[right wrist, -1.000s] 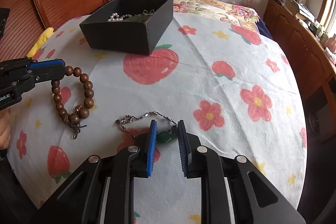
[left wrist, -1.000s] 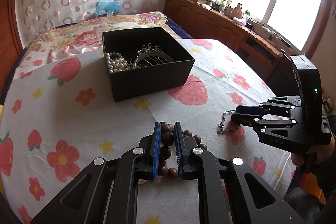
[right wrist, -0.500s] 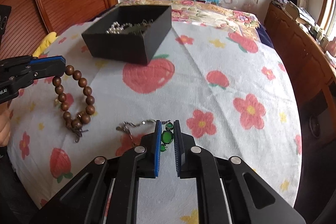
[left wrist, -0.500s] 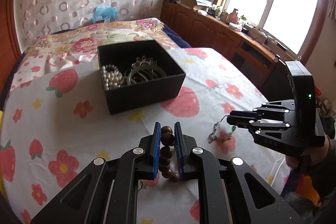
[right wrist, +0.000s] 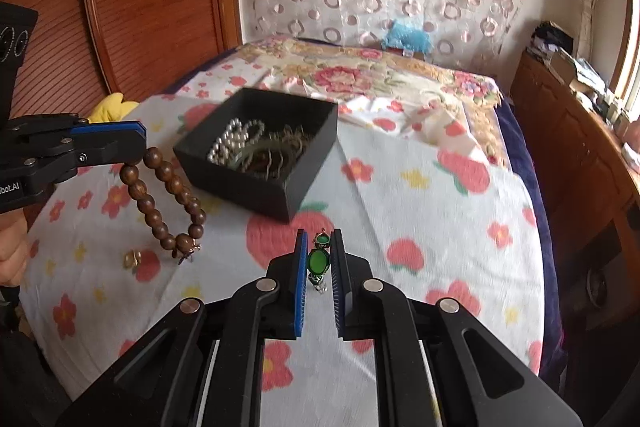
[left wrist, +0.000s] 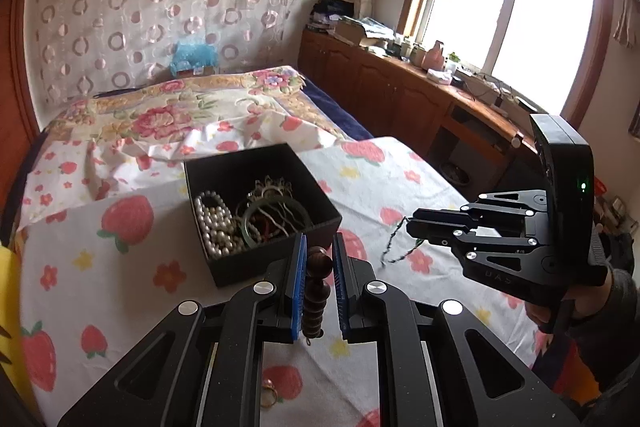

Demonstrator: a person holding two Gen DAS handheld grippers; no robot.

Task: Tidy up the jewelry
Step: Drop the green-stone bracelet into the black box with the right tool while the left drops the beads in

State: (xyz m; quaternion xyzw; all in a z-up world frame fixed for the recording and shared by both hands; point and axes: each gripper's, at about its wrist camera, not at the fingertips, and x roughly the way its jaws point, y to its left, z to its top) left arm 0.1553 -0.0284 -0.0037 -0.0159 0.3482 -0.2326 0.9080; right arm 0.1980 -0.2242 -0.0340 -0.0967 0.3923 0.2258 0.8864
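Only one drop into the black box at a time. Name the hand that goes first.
Left. The left gripper, holding the wooden bead bracelet, hangs right beside the black box. The right gripper, holding the green-stone chain, sits further off.

A black box (right wrist: pixel 256 183) sits on a white cloth (right wrist: pixel 420 211) printed with red strawberries and pink and yellow flowers. The bead bracelet (right wrist: pixel 160 195) is dark brown, the pendant (right wrist: pixel 318 261) bright green, the pearls (left wrist: pixel 216 223) white, and the gripper pads (left wrist: pixel 298 287) blue.
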